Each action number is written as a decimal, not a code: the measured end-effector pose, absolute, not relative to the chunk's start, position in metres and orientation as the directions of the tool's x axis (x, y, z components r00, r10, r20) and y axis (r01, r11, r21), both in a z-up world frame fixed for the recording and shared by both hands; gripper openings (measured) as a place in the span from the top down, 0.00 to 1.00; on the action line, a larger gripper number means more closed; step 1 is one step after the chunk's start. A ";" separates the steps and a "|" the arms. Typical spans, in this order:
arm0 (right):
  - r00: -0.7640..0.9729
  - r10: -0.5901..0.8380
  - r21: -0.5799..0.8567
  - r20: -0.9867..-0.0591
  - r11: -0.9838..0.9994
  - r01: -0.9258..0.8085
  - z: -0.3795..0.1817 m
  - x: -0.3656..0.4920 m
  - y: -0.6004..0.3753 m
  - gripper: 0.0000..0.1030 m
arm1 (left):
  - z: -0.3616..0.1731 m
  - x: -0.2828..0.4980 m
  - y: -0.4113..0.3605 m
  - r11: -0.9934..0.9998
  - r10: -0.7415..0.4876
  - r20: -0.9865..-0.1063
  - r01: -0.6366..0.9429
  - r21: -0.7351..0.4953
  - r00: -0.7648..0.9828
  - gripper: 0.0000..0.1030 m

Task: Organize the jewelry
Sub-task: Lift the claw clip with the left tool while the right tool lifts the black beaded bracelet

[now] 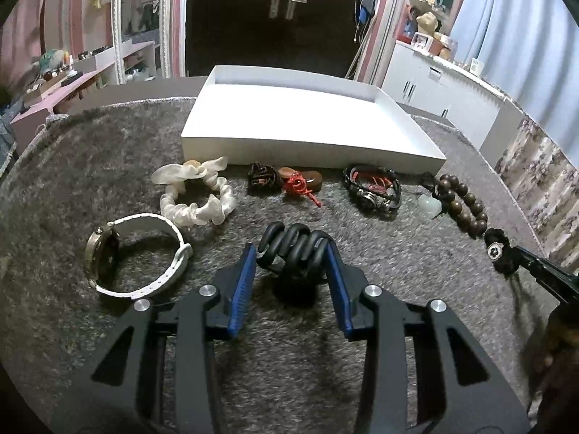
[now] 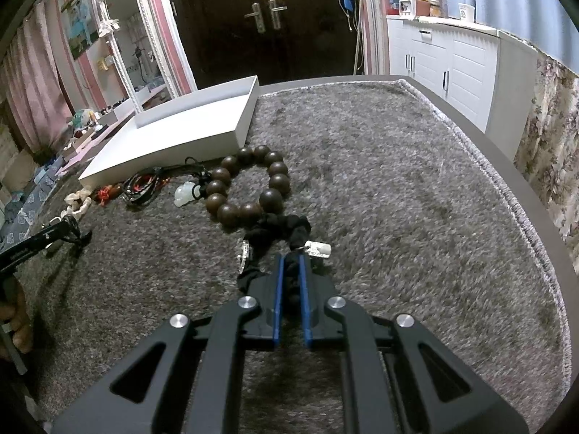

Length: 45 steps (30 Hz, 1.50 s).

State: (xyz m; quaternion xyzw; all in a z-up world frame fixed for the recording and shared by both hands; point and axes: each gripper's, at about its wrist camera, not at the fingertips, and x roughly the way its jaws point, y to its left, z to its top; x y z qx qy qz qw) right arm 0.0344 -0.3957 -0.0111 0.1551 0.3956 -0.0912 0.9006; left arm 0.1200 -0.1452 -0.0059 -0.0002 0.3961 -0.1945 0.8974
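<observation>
A black coiled hair tie (image 1: 295, 249) stands between the left tool's (image 1: 293, 253) blue pads. A white-strap watch (image 1: 134, 253) lies at 9 o'clock, a cream scrunchie (image 1: 197, 195) at 11, wooden beads (image 1: 461, 202) at 2. The right tool (image 2: 291, 264) pinches a black scrunchie (image 2: 278, 231).

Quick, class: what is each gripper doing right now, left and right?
Left gripper: closed on the black coiled hair tie.
Right gripper: shut on the black fabric scrunchie.

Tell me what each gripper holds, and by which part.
Left gripper: black coiled hair tie, squeezed at its two sides. Right gripper: black scrunchie, pinched at its near edge.
</observation>
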 end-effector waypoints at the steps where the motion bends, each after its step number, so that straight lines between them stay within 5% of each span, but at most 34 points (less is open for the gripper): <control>1: 0.672 -0.041 0.206 -0.740 0.936 0.285 -0.010 0.034 -0.395 0.92 | -0.004 0.119 -0.146 0.923 -0.351 -0.708 0.352 -0.153 0.613 0.64; 13: 0.729 -0.041 0.205 -0.683 0.948 0.245 0.024 0.029 -0.385 0.92 | 0.022 0.111 -0.135 0.928 -0.350 -0.659 0.343 -0.146 0.666 0.68; 16: 0.746 -0.039 0.202 -0.665 0.952 0.230 0.034 0.028 -0.380 0.92 | 0.028 0.110 -0.130 0.930 -0.344 -0.655 0.340 -0.140 0.672 0.99; 28: 0.774 -0.029 0.197 -0.633 0.961 0.196 0.052 0.022 -0.366 0.92 | 0.020 0.108 -0.126 0.934 -0.315 -0.690 0.344 -0.101 0.652 1.00; 29: 0.775 -0.029 0.197 -0.632 0.961 0.196 0.053 0.021 -0.366 0.92 | 0.017 0.110 -0.123 0.937 -0.315 -0.695 0.328 -0.120 0.646 0.98; 32: 0.774 -0.027 0.200 -0.632 0.960 0.197 0.053 0.020 -0.366 0.92 | 0.012 0.113 -0.123 0.937 -0.318 -0.701 0.324 -0.130 0.639 0.67; 36: 0.768 -0.026 0.202 -0.640 0.958 0.201 0.050 0.020 -0.367 0.92 | 0.010 0.118 -0.130 0.936 -0.321 -0.701 0.328 -0.130 0.636 0.53; 45: 0.757 -0.018 0.215 -0.654 0.954 0.208 0.037 0.032 -0.377 0.92 | -0.002 0.145 -0.149 0.939 -0.302 -0.728 0.324 -0.116 0.616 0.46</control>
